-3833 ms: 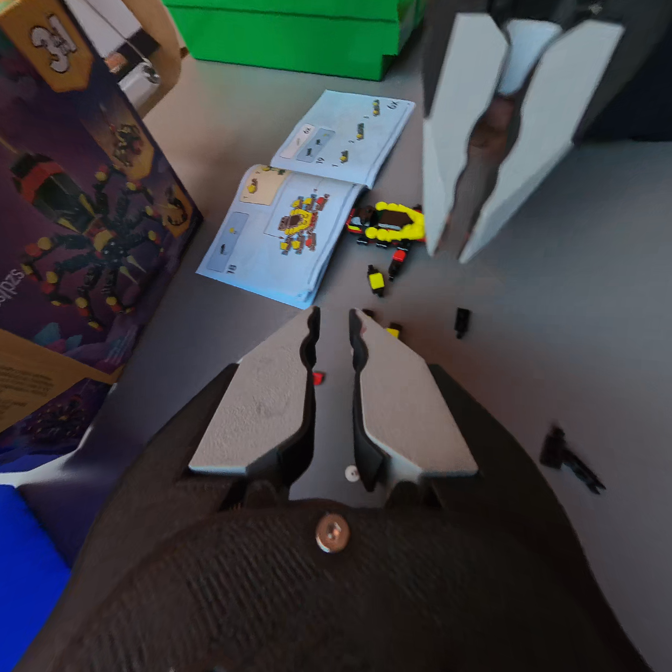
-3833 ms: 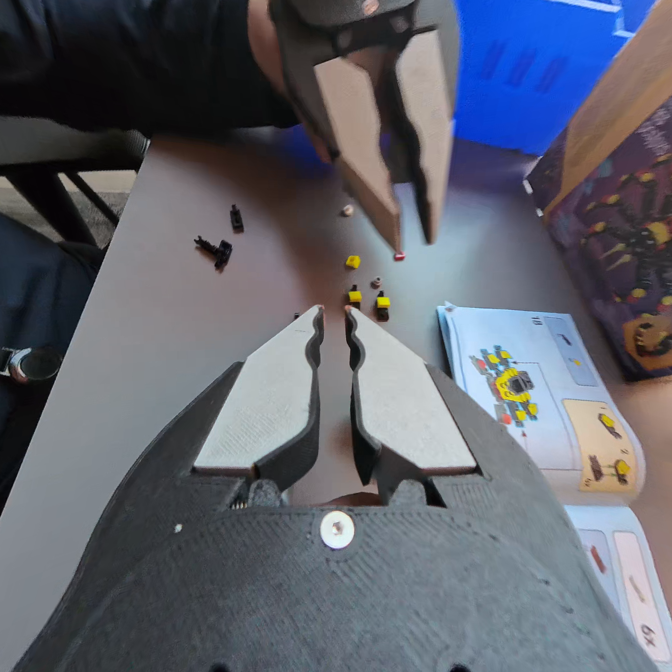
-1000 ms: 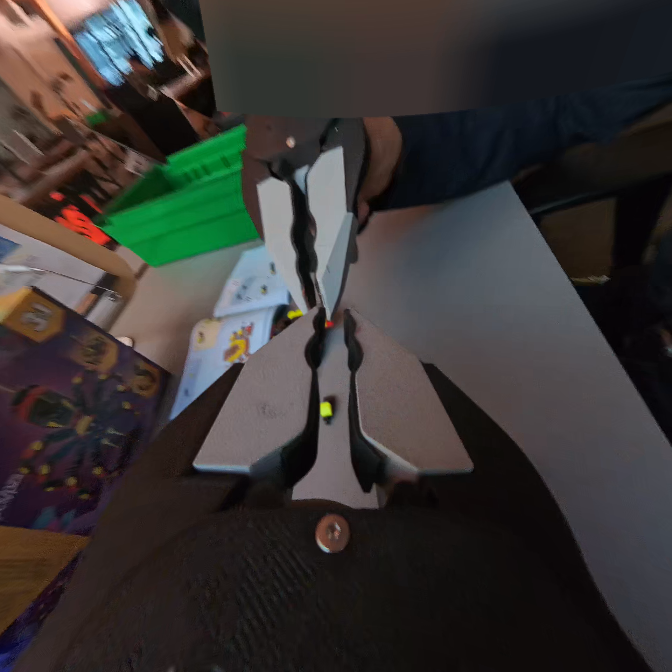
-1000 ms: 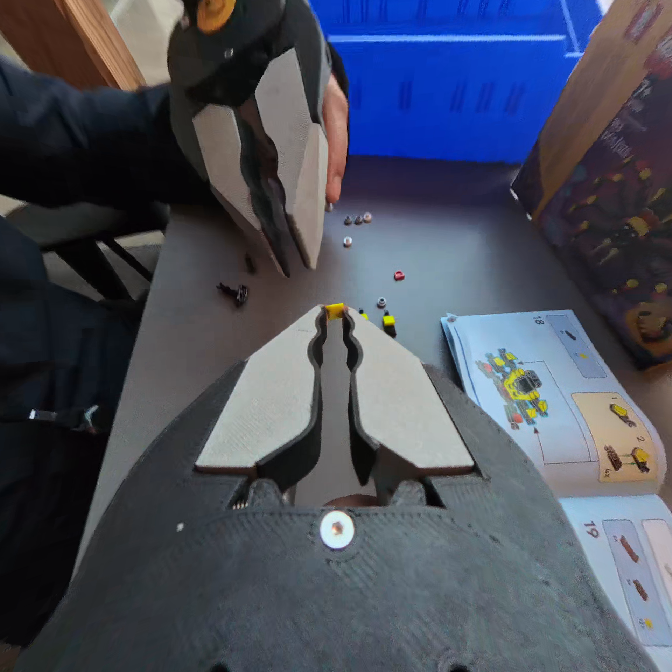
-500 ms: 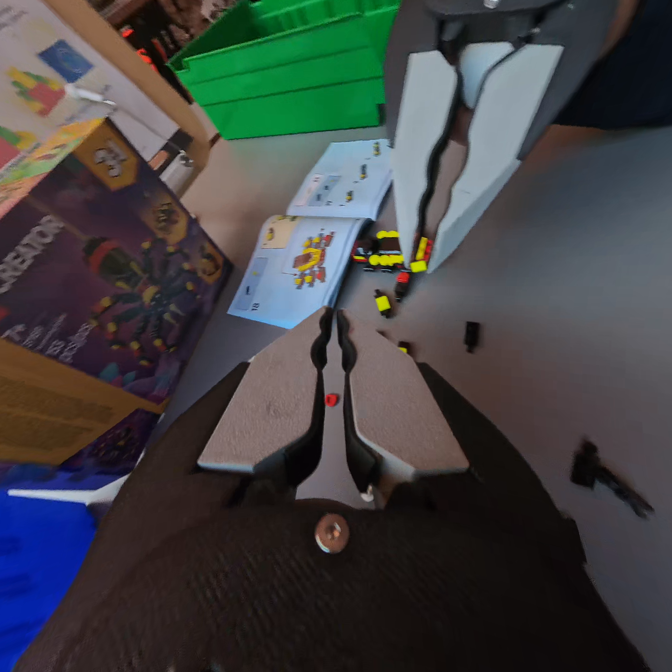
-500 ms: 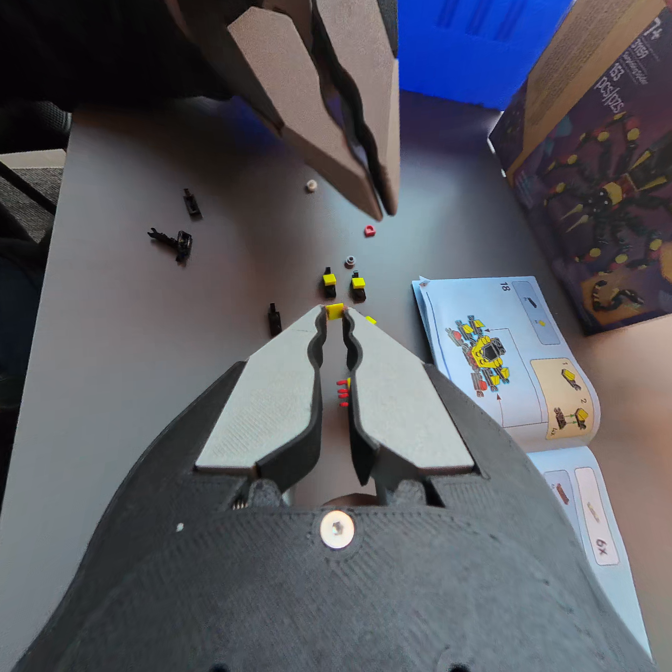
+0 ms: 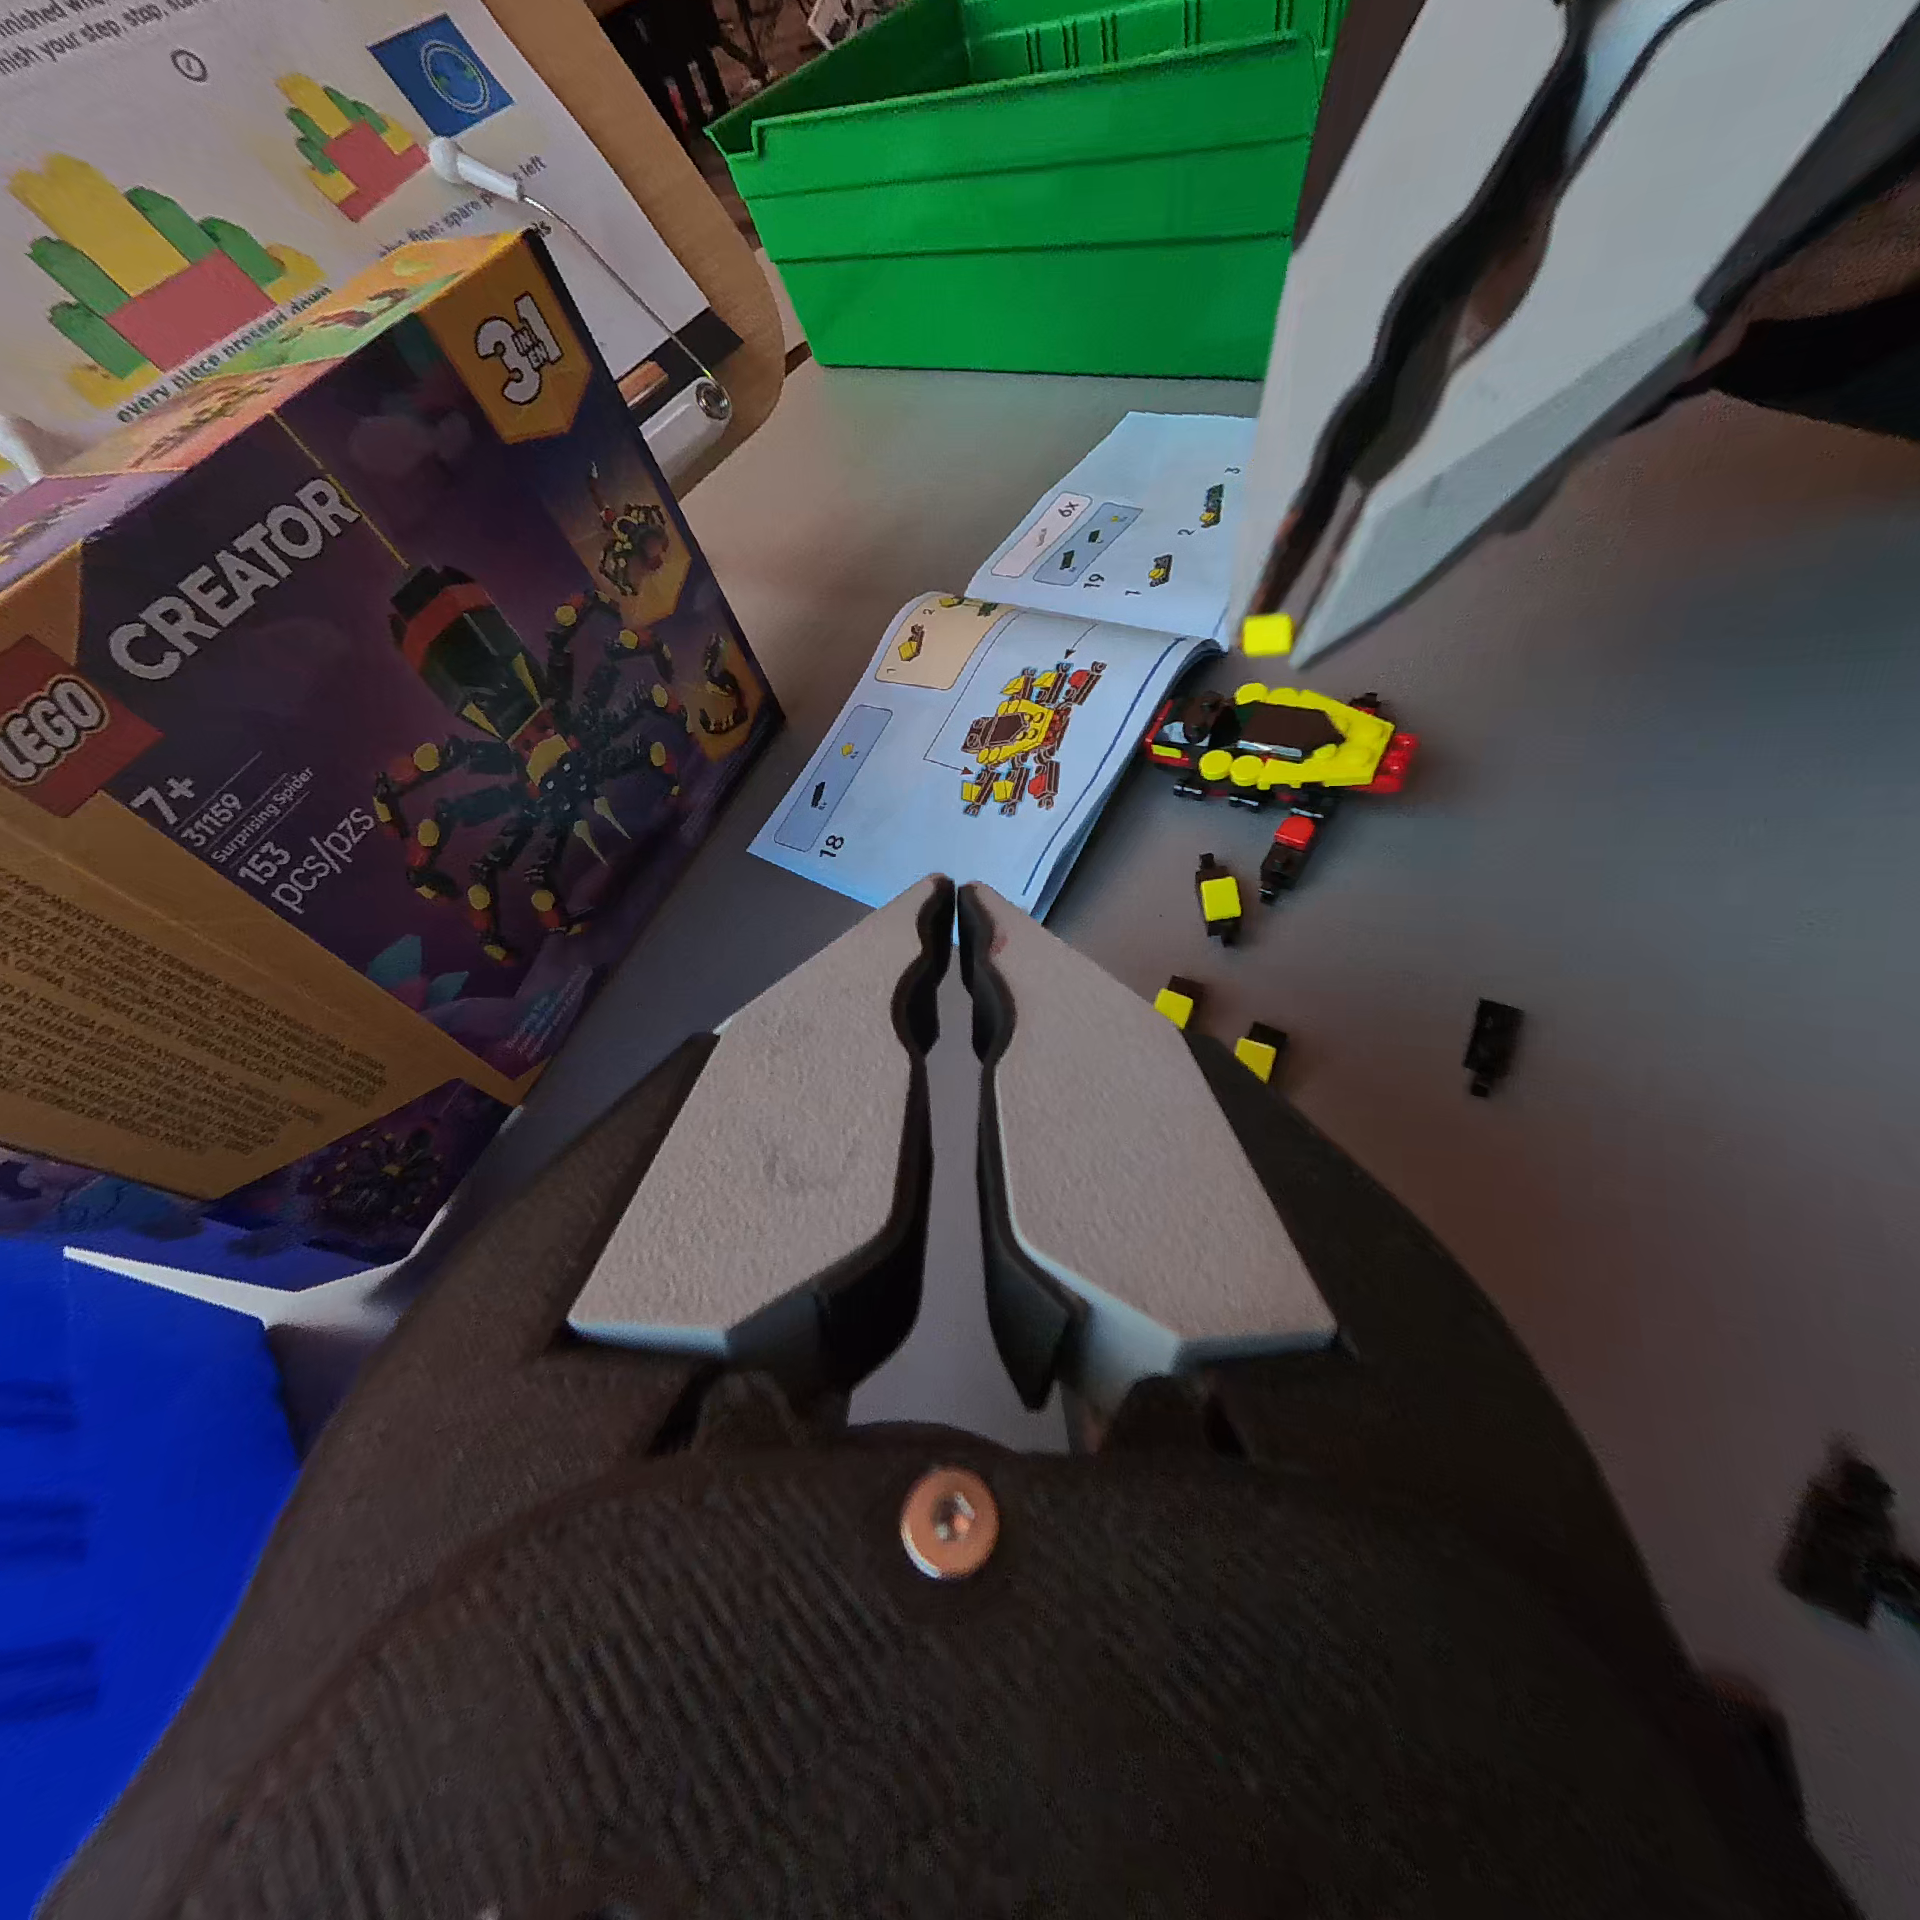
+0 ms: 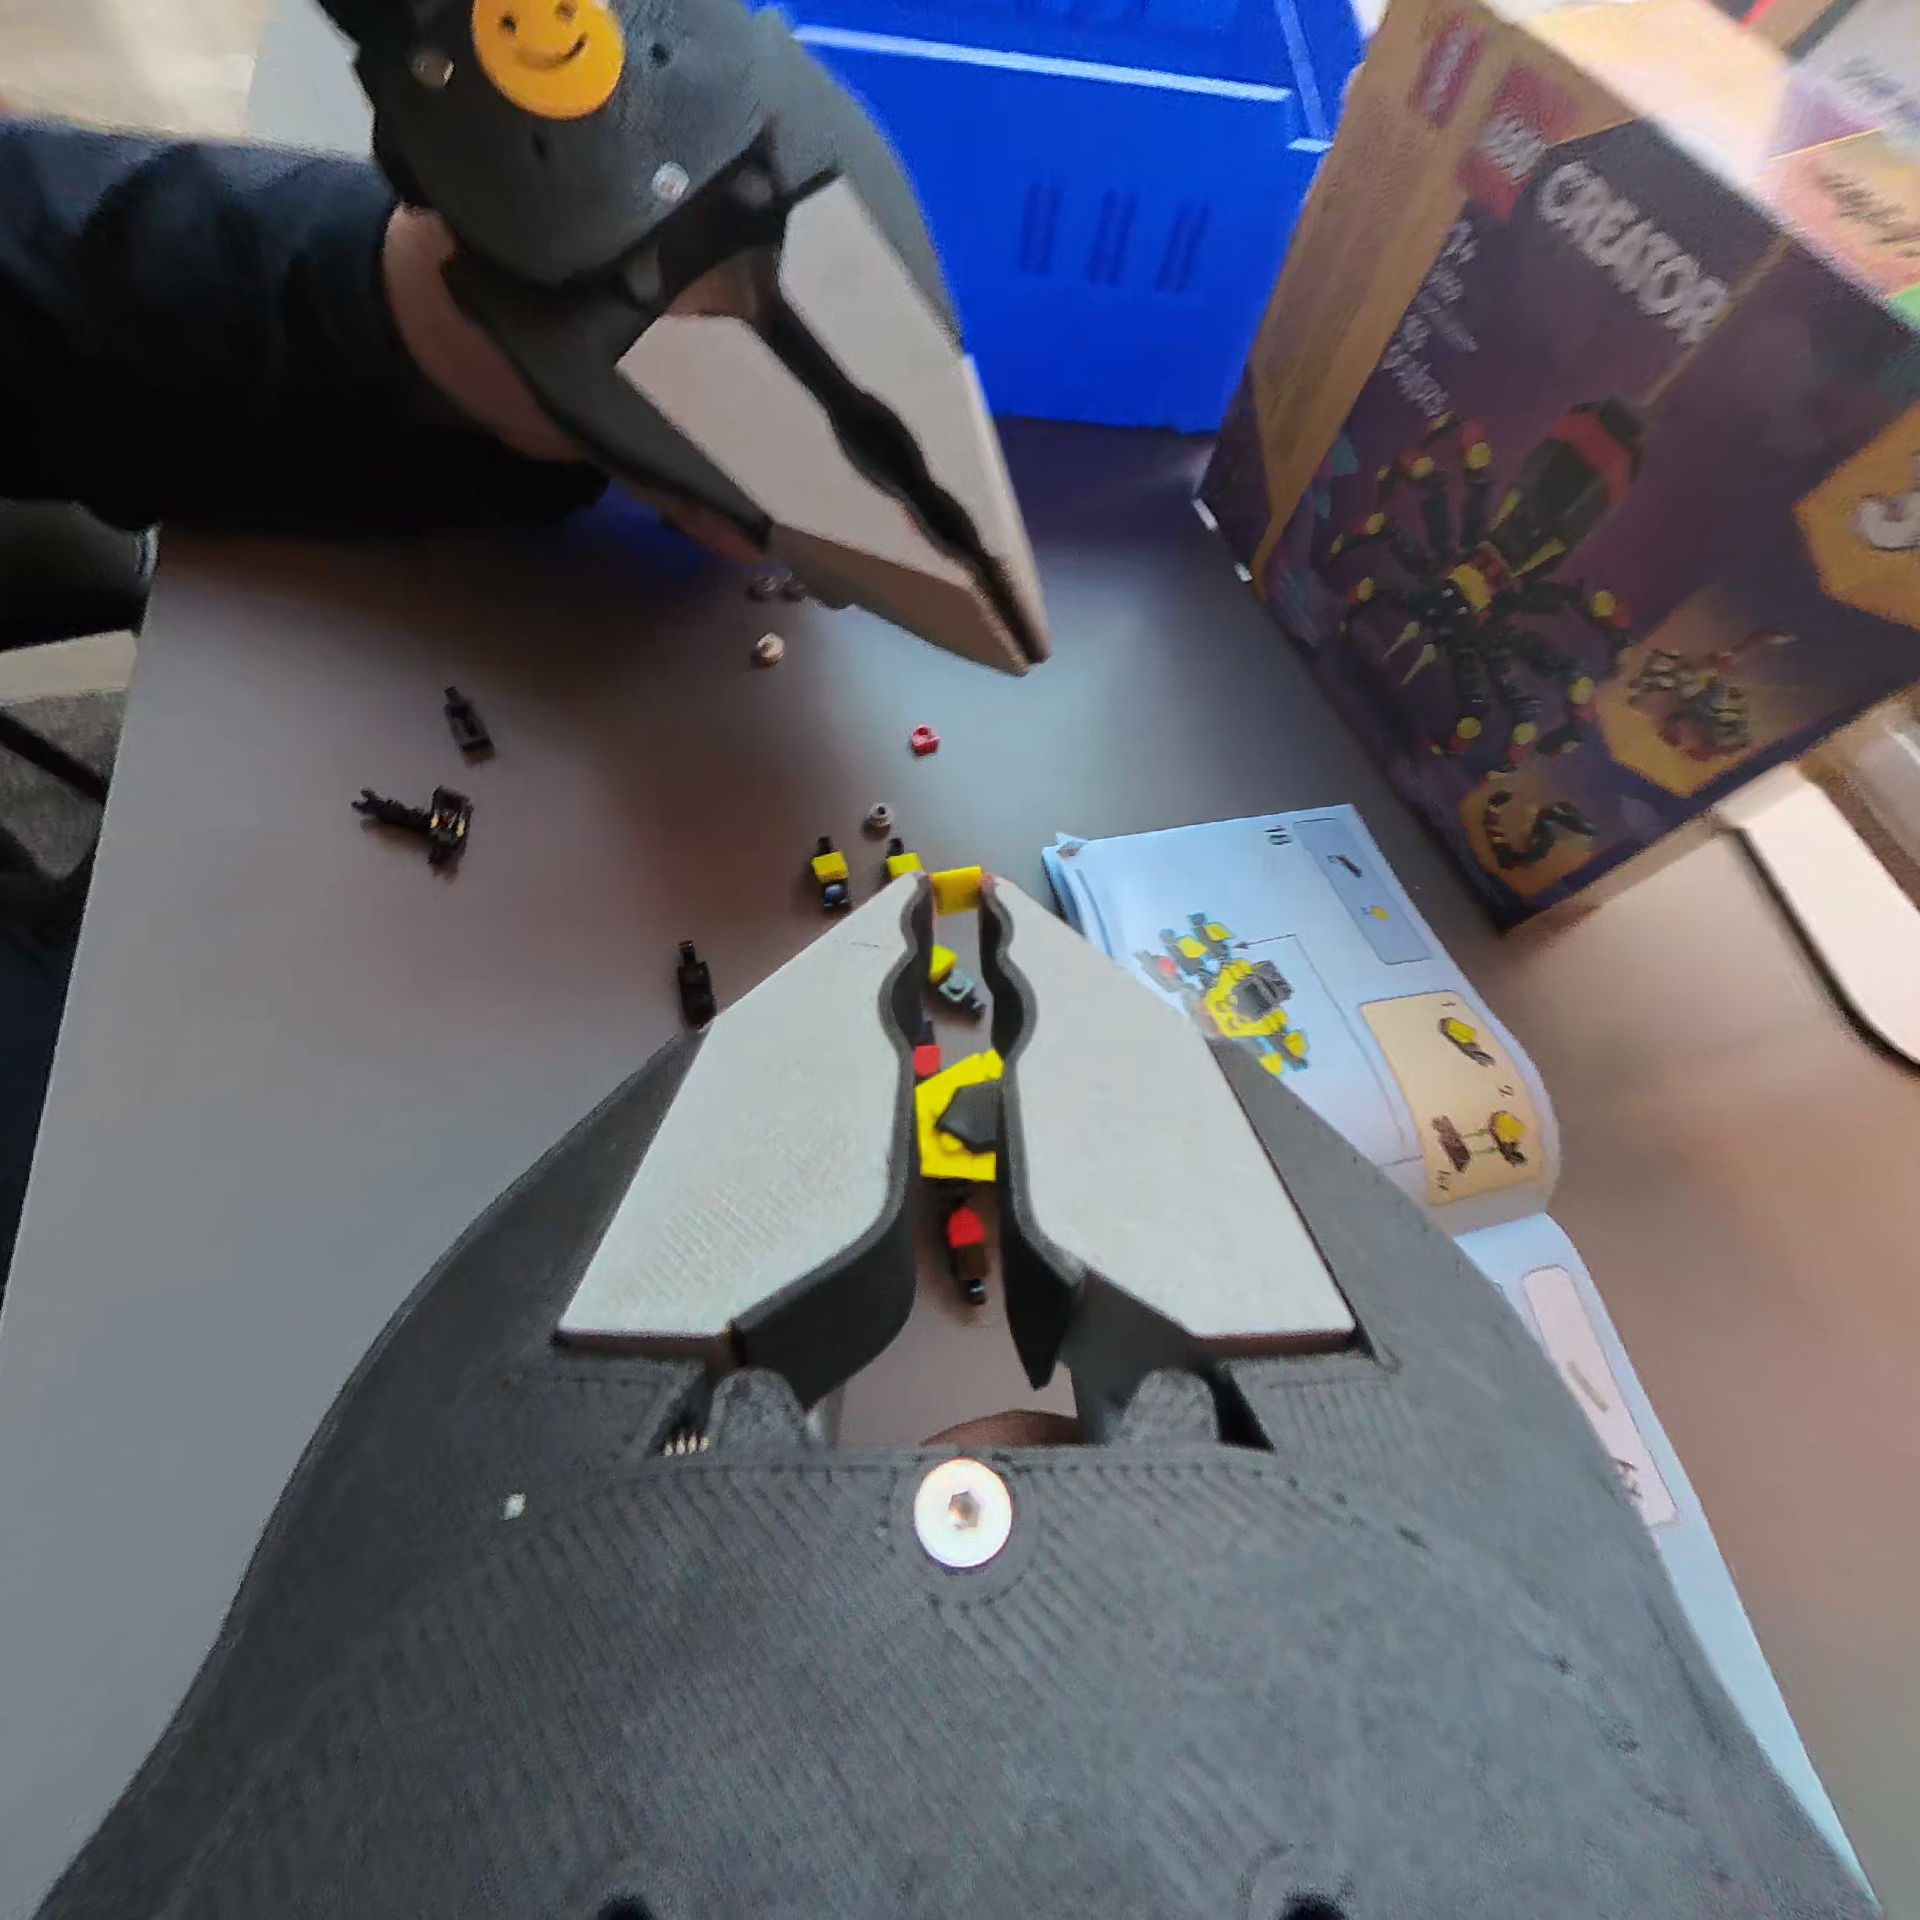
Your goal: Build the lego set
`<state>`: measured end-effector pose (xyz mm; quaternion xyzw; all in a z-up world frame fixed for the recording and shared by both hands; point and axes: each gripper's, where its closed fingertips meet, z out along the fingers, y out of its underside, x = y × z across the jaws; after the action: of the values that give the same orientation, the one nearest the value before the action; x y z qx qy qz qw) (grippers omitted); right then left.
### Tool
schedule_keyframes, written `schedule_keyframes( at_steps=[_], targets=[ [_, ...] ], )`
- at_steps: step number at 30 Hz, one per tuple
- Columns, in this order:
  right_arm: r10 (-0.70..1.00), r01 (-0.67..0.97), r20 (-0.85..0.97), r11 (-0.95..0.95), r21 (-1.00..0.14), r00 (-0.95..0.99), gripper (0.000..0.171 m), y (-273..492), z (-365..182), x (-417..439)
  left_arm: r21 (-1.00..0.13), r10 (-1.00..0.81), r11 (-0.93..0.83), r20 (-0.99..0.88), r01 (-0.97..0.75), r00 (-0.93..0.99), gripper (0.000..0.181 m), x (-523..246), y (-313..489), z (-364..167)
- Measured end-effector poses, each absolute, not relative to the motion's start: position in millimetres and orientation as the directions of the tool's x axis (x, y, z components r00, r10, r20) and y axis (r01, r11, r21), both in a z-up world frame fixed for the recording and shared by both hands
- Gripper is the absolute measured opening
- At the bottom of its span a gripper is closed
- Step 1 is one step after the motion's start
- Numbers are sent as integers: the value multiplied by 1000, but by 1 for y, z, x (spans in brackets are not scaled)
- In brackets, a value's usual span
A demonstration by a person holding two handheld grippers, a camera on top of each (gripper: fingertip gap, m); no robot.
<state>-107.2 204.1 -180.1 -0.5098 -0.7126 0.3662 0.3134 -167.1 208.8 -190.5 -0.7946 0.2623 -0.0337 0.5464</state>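
Note:
My right gripper (image 8: 956,883) is shut on a small yellow brick (image 8: 956,894) at its tips. It hovers over the yellow, black and red partial build (image 8: 951,1122), which shows through the gap between its fingers. In the left wrist view the right gripper (image 7: 1283,644) holds the brick (image 7: 1268,634) just above and behind the build (image 7: 1278,743). My left gripper (image 7: 954,899) is shut and empty above the table, near the booklet's corner. It also shows in the right wrist view (image 8: 1023,649).
An open instruction booklet (image 7: 997,748) lies left of the build, beside the purple set box (image 7: 364,727). A green bin (image 7: 1029,208) stands behind and a blue bin (image 8: 1091,208) at the near end. Loose pieces lie about: yellow-black (image 7: 1218,899), red (image 8: 924,740), black (image 8: 426,816). The gap from one gripper's tips to the other's is roughly 7 cm.
My right gripper has moved with the yellow brick over the build, which now shows more fully between its fingers. My left gripper has closed a little more and shifted towards the booklet.

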Motion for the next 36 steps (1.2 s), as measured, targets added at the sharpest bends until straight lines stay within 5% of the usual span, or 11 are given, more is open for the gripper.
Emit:
schedule_keyframes(
  at_steps=[26,36],
  targets=[
    [998,335,39,54,-941,-50,5,260,-140,-102,-866,-461,-251,-285,-432,840,0,-164,211,-197],
    [948,333,-205,-116,-936,-245,5,207,-148,-116,-822,-453,-3,-506,-569,734,9,-136,203,-171]
  ],
)
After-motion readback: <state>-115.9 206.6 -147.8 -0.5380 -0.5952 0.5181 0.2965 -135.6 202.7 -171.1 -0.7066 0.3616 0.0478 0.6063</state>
